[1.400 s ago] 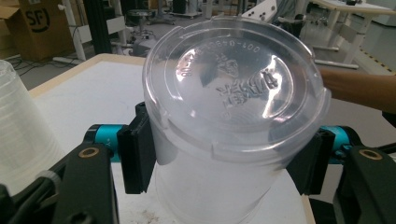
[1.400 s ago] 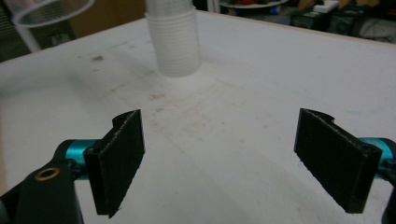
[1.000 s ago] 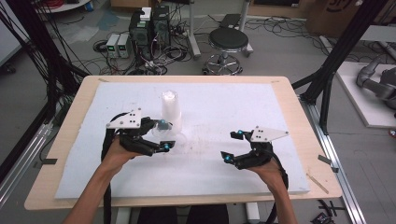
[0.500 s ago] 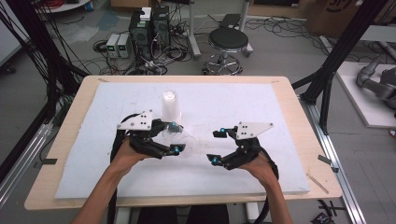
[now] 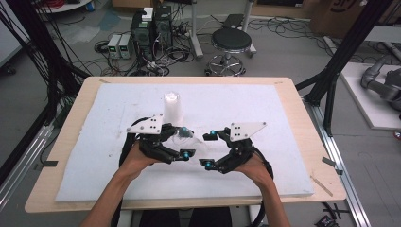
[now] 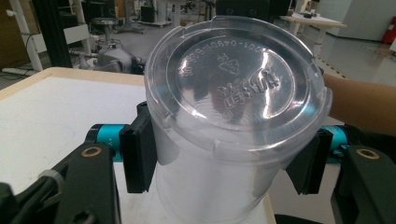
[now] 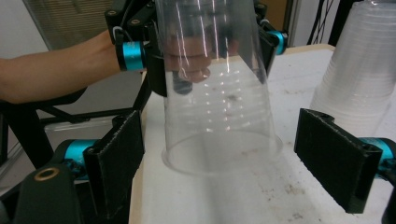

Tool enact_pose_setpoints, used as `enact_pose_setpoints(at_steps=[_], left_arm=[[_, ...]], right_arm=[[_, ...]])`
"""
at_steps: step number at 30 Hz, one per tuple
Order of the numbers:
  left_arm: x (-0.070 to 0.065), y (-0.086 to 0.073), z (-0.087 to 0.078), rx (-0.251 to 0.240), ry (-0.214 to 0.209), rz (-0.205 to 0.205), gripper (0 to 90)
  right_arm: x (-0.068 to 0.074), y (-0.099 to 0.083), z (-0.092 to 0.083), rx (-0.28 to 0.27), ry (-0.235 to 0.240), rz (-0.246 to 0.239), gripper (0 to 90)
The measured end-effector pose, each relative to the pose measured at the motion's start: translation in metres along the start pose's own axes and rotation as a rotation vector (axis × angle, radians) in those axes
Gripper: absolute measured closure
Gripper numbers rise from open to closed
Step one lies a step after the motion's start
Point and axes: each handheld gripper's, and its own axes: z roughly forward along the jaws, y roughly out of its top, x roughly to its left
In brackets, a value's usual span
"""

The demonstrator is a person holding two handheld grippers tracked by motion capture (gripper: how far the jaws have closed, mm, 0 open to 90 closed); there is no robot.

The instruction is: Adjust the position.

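A clear plastic cup (image 6: pixel 233 116) is pinched between the black jaws of the left gripper (image 5: pixel 182 142), held on its side above the white-covered desk (image 5: pixel 283 156). Its embossed base fills the left gripper view, and its open rim is turned toward the right gripper (image 5: pixel 208 149). The right gripper's jaws are spread wide on either side of that rim, apart from it. A stack of clear cups (image 5: pixel 172 108) is seen upright just behind the left gripper.
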Motion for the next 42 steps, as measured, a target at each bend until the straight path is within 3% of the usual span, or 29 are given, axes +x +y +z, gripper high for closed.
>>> enact_pose_setpoints(at_steps=[25, 42], left_arm=[[-0.002, 0.005, 0.012, -0.038, -0.035, -0.006, 36.4], [-0.002, 0.004, 0.011, -0.031, -0.047, 0.000, 37.0]], right_arm=[[0.003, 0.003, 0.020, -0.028, 0.035, -0.011, 15.4], [0.003, 0.003, 0.022, -0.026, 0.027, -0.037, 30.5]])
